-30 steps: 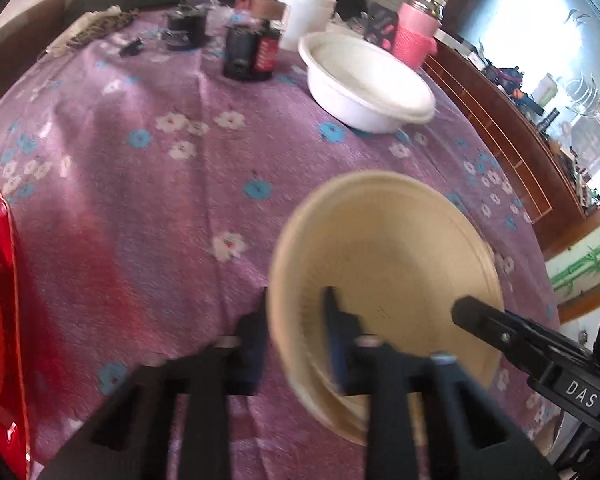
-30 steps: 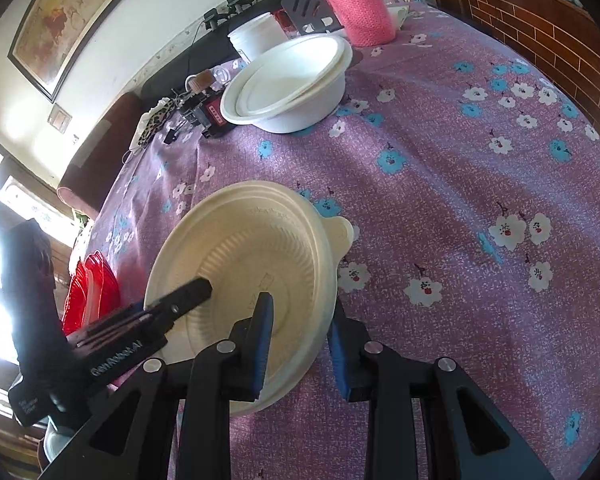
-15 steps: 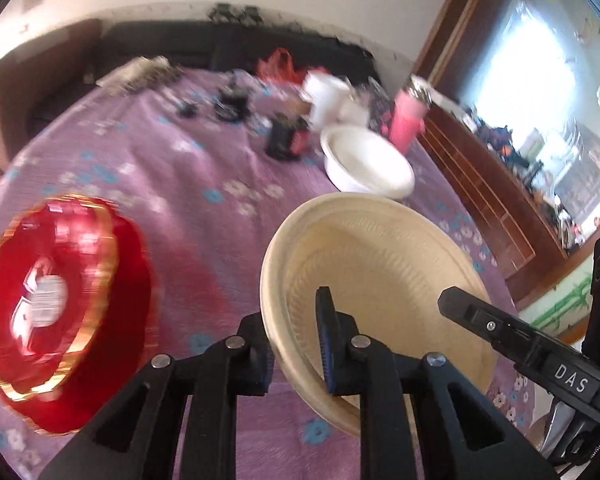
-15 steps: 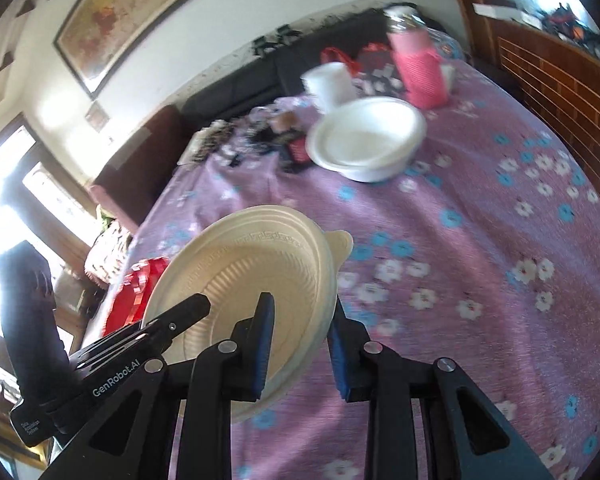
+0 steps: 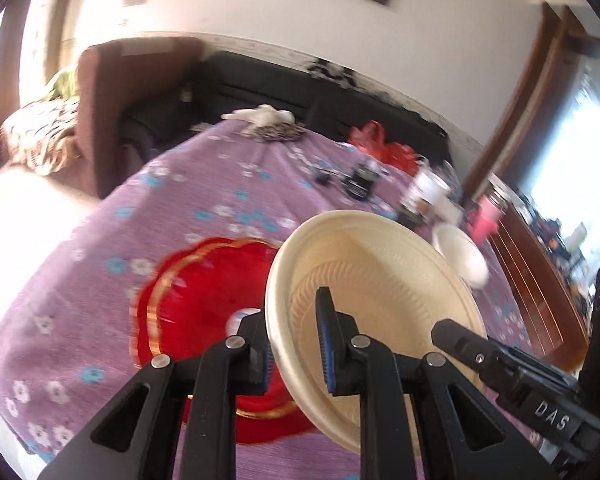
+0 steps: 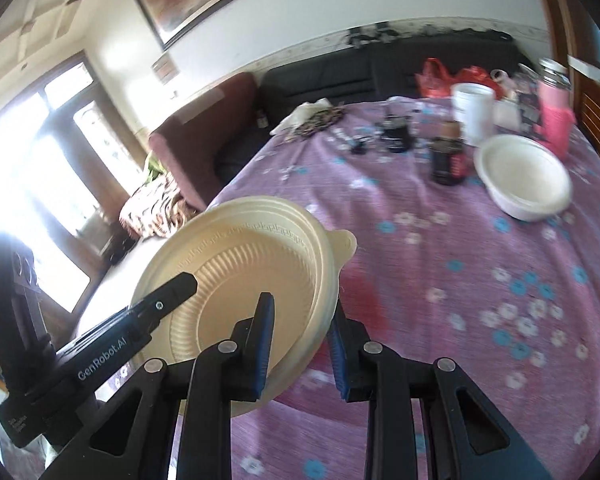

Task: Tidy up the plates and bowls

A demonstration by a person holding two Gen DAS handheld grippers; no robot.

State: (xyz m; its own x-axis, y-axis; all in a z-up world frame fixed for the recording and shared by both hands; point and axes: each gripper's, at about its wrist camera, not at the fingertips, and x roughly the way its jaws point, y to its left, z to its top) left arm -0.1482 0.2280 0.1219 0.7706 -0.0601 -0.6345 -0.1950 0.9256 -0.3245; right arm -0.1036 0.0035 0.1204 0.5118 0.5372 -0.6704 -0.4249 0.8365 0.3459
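A cream plastic bowl [image 5: 384,284] is held in the air by both grippers, one on each side of its rim. My left gripper [image 5: 294,344] is shut on its left rim; my right gripper [image 6: 300,344] is shut on its right rim [image 6: 324,280]. Below the bowl, a stack of red plates with gold trim [image 5: 204,304] lies on the purple flowered tablecloth [image 5: 148,216]. A white bowl [image 6: 524,180] sits at the far right of the table and also shows in the left wrist view [image 5: 460,252].
At the table's far end stand a dark jar [image 6: 448,160], a white cup [image 6: 472,112], a pink flask [image 6: 554,116], small black items [image 6: 396,136] and a red bag [image 6: 452,74]. A black sofa [image 5: 260,92] and a brown armchair [image 5: 112,88] stand beyond the table.
Both grippers lifted the cream bowl off the table and carried it left, so it now hangs over the red plates. The white bowl has receded to the right.
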